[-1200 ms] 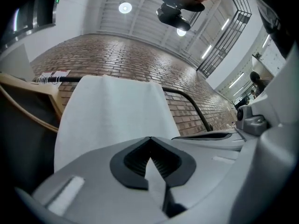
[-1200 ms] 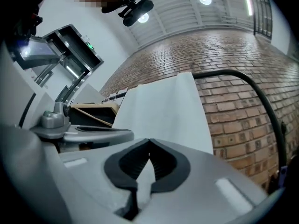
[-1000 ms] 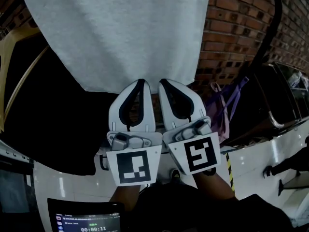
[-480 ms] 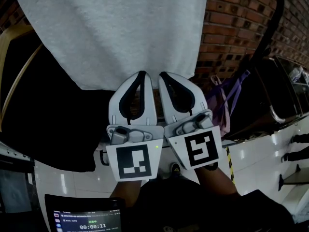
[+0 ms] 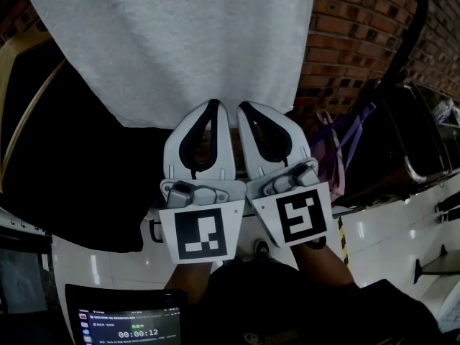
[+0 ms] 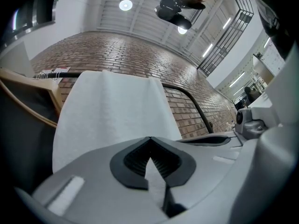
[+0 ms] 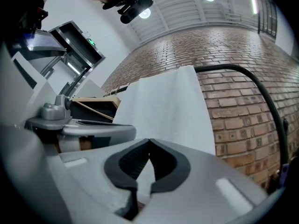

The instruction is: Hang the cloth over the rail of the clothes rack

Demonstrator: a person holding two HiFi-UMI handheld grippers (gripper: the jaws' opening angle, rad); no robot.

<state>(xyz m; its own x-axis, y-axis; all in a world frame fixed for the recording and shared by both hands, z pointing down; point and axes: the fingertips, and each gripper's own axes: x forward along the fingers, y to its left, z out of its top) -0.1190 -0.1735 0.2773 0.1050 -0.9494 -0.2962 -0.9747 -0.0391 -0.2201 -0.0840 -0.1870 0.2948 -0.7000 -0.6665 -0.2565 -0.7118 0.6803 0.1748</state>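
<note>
A pale grey cloth (image 5: pixel 180 42) hangs spread wide in front of a brick wall, its top edge up at the black rail (image 7: pixel 233 69) of the rack. Side by side at the cloth's lower edge, my left gripper (image 5: pixel 213 103) and right gripper (image 5: pixel 243 105) have their tips over the hem. Both are shut, and cloth shows in the hollow between each pair of pads. From the left gripper (image 6: pixel 149 138) the cloth (image 6: pixel 112 111) rises straight ahead to the rail (image 6: pixel 187 91). The right gripper (image 7: pixel 148 140) shows the same cloth (image 7: pixel 163 111).
A black garment (image 5: pixel 72 178) and a pale wooden frame (image 5: pixel 18 63) are at the left. A purple bag (image 5: pixel 338 149) hangs at the right near dark metal equipment. A tablet screen (image 5: pixel 122 325) sits at the bottom left over glossy white floor.
Both grippers have crept a little higher in the head view, tips further over the cloth's lower edge. The jaws have stayed shut throughout.
</note>
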